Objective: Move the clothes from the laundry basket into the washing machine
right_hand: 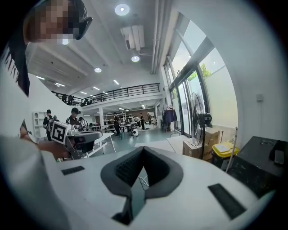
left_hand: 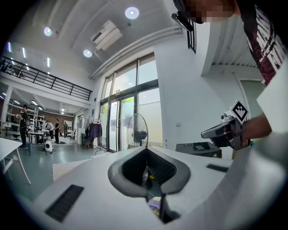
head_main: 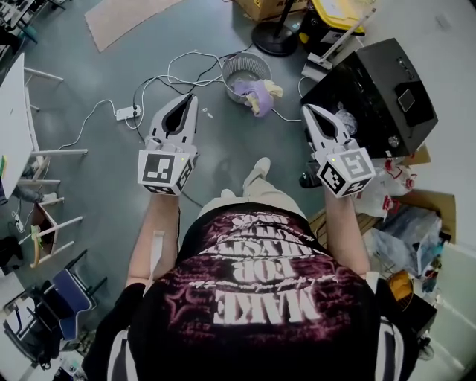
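In the head view a round mesh laundry basket [head_main: 244,69] stands on the floor ahead, with purple and yellow clothes [head_main: 258,95] hanging over its near rim. The black washing machine [head_main: 375,89] stands to the right of it. My left gripper [head_main: 191,101] is held level, left of the basket, jaws shut and empty. My right gripper [head_main: 308,111] hovers beside the machine's near corner, also shut and empty. In the left gripper view the purple clothes [left_hand: 154,205] show low between the shut jaws, with the machine [left_hand: 198,148] and the right gripper [left_hand: 223,130] to the right.
White cables and a power strip [head_main: 125,113] trail over the floor left of the basket. A fan base [head_main: 274,37] and a yellow-lidded bin [head_main: 336,15] stand behind it. A white table [head_main: 11,123] and chairs are at left; bags and boxes [head_main: 407,227] at right.
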{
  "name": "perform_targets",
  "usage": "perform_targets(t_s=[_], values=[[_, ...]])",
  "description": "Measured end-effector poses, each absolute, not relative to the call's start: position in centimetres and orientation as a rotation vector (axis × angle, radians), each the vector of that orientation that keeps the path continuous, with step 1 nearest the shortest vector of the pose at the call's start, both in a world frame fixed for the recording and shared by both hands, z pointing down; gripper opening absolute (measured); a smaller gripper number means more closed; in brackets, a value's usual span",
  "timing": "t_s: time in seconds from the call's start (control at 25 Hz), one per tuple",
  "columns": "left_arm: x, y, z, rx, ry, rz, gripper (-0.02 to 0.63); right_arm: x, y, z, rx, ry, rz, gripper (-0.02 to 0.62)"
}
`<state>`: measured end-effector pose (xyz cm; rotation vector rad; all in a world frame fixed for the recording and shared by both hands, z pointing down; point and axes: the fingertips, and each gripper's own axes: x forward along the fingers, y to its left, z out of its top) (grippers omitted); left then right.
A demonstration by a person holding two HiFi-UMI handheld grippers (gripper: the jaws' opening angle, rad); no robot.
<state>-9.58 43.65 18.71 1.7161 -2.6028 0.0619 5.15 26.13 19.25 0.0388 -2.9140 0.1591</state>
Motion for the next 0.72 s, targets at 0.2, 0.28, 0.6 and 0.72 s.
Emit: perform_targets(t_s=[0.2,0.28,0.6,0.72], values=[[-10.0,41.5,19.3,1.726,-2.58,0.12,0.005,4.2,24.4,20.7,0.016,-2.897,0.228,0.003],[-10.6,40.5,19.5,1.73,-2.571,0.139,0.005,3.3,23.8,21.2,-0.004,-2.887,0.245,0.003],[-13.2,36.3,20.7,1.709,-2.555,0.14,0.005,0.3,20.2,22.0,-0.044,-2.87,0.246,0.003],[-14.1,34.6,21.0,1.696,-2.554,0.143,0.005,-0.5,18.3,22.1,-0.037,-2.869,0.247,0.003]])
